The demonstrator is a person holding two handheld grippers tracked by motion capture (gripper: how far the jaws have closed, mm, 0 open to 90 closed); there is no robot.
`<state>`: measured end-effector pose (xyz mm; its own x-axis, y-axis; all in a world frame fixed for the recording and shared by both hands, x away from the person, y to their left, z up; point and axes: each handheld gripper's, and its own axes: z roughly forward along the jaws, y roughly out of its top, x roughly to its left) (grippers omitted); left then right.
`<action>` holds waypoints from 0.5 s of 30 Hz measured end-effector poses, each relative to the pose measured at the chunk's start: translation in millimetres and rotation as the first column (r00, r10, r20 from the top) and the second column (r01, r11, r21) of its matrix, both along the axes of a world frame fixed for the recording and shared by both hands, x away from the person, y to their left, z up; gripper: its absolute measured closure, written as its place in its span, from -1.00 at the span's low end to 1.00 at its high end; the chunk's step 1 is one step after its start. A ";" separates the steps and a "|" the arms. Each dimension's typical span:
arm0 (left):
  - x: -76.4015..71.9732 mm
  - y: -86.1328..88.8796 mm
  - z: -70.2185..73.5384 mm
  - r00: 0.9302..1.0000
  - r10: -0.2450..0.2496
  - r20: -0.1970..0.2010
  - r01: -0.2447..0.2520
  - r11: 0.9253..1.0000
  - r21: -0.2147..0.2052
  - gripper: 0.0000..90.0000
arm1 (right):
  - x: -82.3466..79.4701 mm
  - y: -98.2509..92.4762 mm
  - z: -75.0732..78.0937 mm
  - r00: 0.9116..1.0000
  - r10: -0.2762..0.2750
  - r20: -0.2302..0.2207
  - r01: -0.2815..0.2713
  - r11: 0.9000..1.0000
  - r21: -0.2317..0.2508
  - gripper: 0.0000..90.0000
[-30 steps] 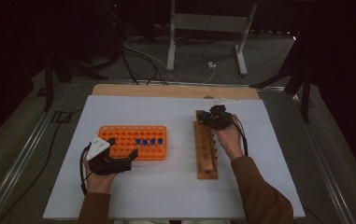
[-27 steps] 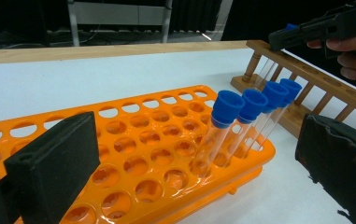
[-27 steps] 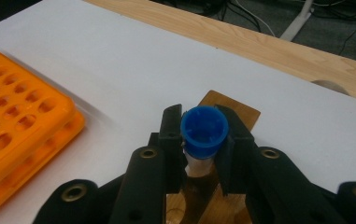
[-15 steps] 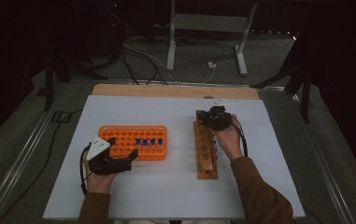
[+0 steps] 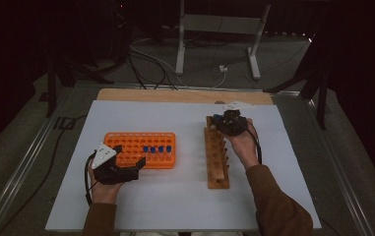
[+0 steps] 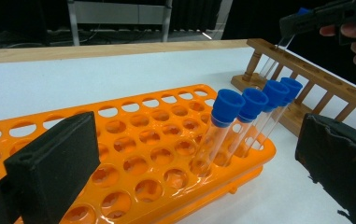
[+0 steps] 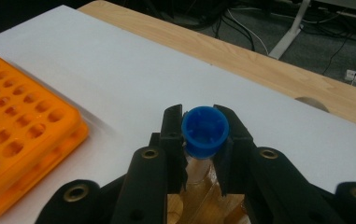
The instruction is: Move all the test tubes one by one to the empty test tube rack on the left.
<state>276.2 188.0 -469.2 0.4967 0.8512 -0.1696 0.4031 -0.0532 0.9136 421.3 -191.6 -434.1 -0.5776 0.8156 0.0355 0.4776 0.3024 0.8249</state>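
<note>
Nothing has visibly shifted since the earlier frames: the right gripper (image 5: 230,122) stays at the far end of the wooden rack (image 5: 216,158), near the table's (image 5: 175,196) far edge, its jaws clamped on a blue-capped test tube (image 7: 203,128). The left gripper (image 5: 121,164) rests at the orange rack's (image 5: 138,142) near left corner, jaws apart, four capped tubes (image 6: 252,102) standing beyond them

Brown long sleeves (image 5: 273,206) cover both forearms. The left gripper (image 5: 126,160) is black with a white three-cornered plate and looping black cable; the right gripper (image 7: 203,140) shows black jaws with brass-ringed screw holes.
</note>
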 end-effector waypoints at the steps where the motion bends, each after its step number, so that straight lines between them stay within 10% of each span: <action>1: -0.1 -0.1 0.0 1.000 0.000 0.000 0.000 1.000 0.000 -0.98 | -0.3 -0.2 1.5 1.000 0.001 0.002 -0.001 1.000 0.000 0.68; 15: -0.1 -0.4 0.1 1.000 -0.001 0.001 0.001 1.000 -0.001 -0.98 | -5.5 -3.0 19.1 0.999 0.004 0.033 -0.005 1.000 0.008 0.68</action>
